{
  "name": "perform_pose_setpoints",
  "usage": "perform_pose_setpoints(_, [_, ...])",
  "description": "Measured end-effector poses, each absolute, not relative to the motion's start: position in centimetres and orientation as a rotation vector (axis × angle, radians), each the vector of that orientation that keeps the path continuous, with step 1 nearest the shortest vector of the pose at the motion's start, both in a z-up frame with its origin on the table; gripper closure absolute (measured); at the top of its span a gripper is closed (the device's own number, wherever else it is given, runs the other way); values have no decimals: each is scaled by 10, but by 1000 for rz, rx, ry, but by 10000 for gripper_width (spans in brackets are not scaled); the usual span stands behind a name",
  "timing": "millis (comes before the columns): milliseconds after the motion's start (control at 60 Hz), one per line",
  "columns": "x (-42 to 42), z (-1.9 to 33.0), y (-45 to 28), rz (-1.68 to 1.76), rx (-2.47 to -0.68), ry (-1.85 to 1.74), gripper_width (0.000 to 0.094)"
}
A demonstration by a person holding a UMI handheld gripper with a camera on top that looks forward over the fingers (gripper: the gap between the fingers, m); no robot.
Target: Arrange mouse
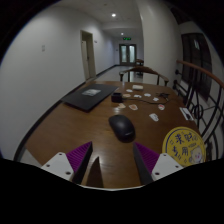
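A dark grey computer mouse [122, 126] lies on the brown wooden table [70, 125], a short way ahead of my fingers and slightly right of their middle. My gripper [112, 160] is open and empty, hovering above the table's near part. Its purple pads [82, 157] show at either side with bare wood between them. The mouse is apart from both fingers.
A closed dark laptop [89, 97] lies at the far left of the table. Several small cards and papers [148, 100] are scattered beyond the mouse. A round yellow-and-white sticker [184, 146] sits at the right. A railing [190, 100] runs along the right side.
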State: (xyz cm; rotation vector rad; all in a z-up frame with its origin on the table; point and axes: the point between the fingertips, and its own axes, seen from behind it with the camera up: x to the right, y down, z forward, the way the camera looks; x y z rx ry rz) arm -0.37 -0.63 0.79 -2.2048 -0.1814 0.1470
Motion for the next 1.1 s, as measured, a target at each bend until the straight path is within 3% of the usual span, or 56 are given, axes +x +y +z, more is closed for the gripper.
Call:
perform_pose_setpoints(100, [17,-16,21,40,-2244,-222,78])
perform_pose_setpoints(367, [21,-19,96,73,-2236,-167,133])
perform_pose_setpoints(433, [26,-19,110,69,-2236,-155,191])
perform_pose_setpoints(517, [36,-20,124,63,-2232,-104,412])
perform_pose_setpoints(633, [39,-20,126,54,-2236,-89,464])
perform_pose_setpoints(733, [33,-15,118,53,-2249,-127,565])
perform_pose_setpoints(800, [13,23,109,141,-2156,-203,589])
perform_pose_setpoints(983, [73,203,72,148,-1819,-145,594])
perform_pose_setpoints(1033, [107,224,57,106,-1786,-122,594])
perform_pose_setpoints(1100, [154,224,43,28,-1785,-97,596])
